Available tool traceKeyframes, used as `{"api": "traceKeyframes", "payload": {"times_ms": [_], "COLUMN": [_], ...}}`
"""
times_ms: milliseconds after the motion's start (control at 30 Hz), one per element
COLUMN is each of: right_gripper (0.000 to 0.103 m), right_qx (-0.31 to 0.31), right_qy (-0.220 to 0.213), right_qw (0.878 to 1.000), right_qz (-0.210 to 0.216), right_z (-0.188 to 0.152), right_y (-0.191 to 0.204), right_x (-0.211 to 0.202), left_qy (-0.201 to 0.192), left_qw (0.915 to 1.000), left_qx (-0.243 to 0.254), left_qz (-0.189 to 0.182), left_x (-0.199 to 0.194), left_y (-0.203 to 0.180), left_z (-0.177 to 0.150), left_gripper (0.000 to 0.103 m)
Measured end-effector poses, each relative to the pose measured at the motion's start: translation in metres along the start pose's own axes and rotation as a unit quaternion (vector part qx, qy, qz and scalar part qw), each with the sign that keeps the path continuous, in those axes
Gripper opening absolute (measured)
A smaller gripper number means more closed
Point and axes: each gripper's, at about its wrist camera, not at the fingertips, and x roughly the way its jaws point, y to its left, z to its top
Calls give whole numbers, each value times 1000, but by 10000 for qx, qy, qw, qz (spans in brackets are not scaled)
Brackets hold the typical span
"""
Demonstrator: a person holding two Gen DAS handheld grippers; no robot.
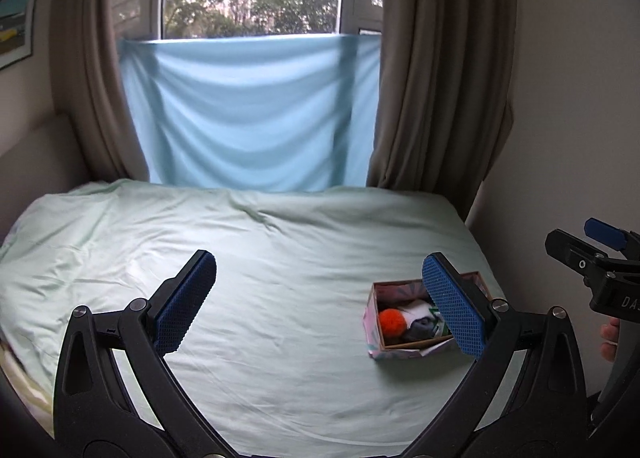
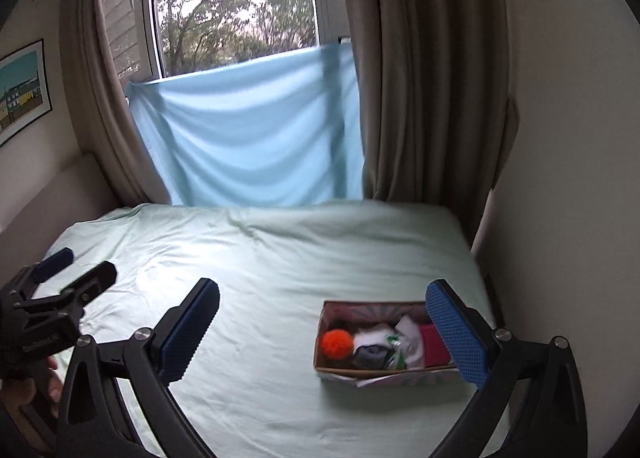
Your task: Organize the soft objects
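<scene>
Grippers: two, both mine. My left gripper [image 1: 320, 302] has its fingers spread wide, holding nothing; my right gripper [image 2: 324, 332] is likewise wide apart and empty, both held above the bed [image 2: 260, 258].
Pads: four in all, blue, with a fine mesh texture, on black arms; one left pad [image 1: 186, 304] and one right pad [image 2: 456, 334] face inward.
Box: one, a small rectangular cardboard box [image 2: 380, 376] with patterned paper outside, open-topped, resting on the bed's right side, near the wall.
Soft objects: all inside the box. One fuzzy orange pom-pom [image 2: 336, 343] at its left end, one dark grey bundle [image 2: 370, 356], white fabric [image 2: 408, 332], one pink piece [image 2: 434, 344] at the right end. The exact count of white pieces I cannot tell.
Bed: one, covered in a smooth, lightly wrinkled pale green sheet.
Backdrop: one light blue cloth [image 1: 248, 114] hung across the window, two brown pleated curtains [image 1: 436, 70].
Hands: fingers [image 1: 610, 338] show at the frame's edge.
</scene>
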Motion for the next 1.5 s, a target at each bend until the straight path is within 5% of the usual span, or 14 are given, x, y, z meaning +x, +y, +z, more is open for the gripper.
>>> {"api": "traceKeyframes", "payload": {"times_ms": [1500], "right_gripper": [103], "right_qx": [33], "right_qy": [-311], "right_qw": [9988], "right_qz": [-367], "right_z": [-7], "right_y": [12], "right_x": [-28], "left_qy": [-267], "left_qw": [9996], "left_qx": [123], "left_qz": [-3], "left_x": [-23], "left_y": [1], "left_z": [-13], "left_gripper": [103]}}
